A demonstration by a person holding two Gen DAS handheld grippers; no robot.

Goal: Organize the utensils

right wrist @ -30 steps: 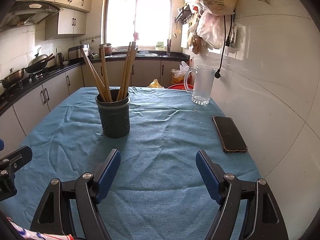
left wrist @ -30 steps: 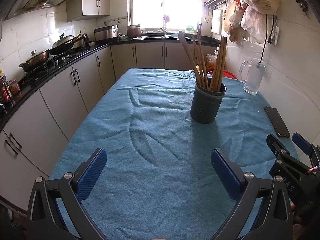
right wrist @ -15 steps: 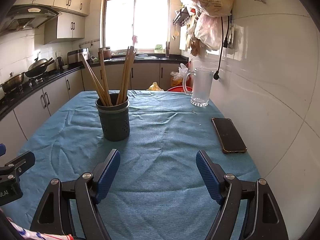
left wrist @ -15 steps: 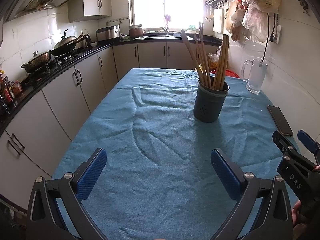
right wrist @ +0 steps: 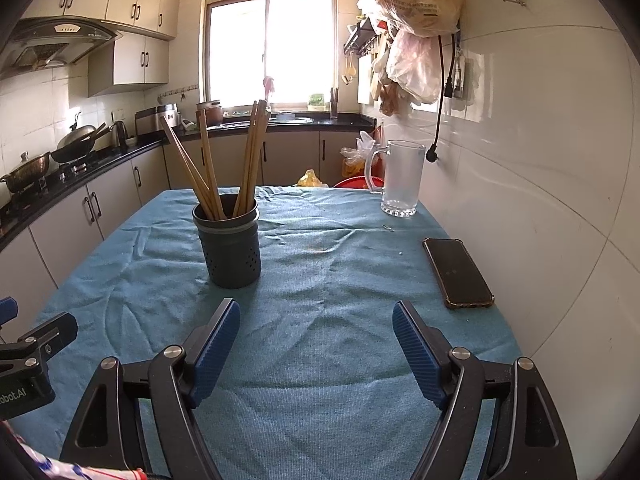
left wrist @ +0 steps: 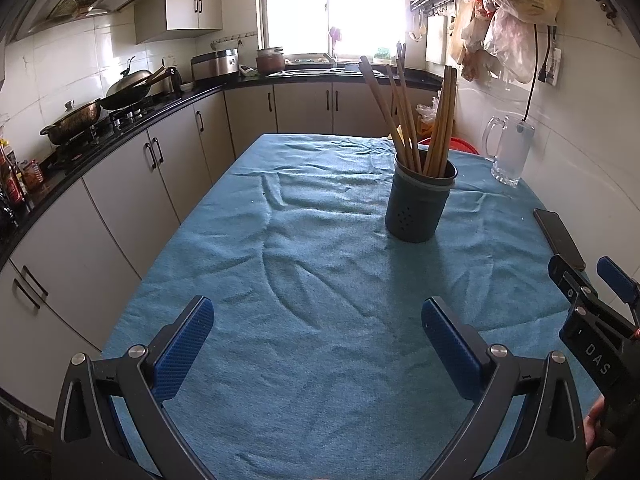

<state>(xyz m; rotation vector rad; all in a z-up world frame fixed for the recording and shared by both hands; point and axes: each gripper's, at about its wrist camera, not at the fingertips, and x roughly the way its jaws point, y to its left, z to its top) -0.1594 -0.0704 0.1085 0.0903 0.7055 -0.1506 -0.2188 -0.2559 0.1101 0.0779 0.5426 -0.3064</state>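
Both grippers hover over the blue cloth [left wrist: 312, 264] with jaws wide apart and nothing between them. Ahead of the left gripper [left wrist: 318, 322], off to its right jaw's side, stands the holder [left wrist: 418, 208] with chopsticks [left wrist: 438, 120] upright inside; from the right gripper [right wrist: 316, 330] it sits ahead toward the left jaw. A phone [right wrist: 458, 272] lies beyond the right jaw.

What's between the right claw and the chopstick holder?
Nothing but bare, wrinkled blue tablecloth. In the right wrist view the open right claw faces a clear stretch up to the holder; the phone lies off to the side.
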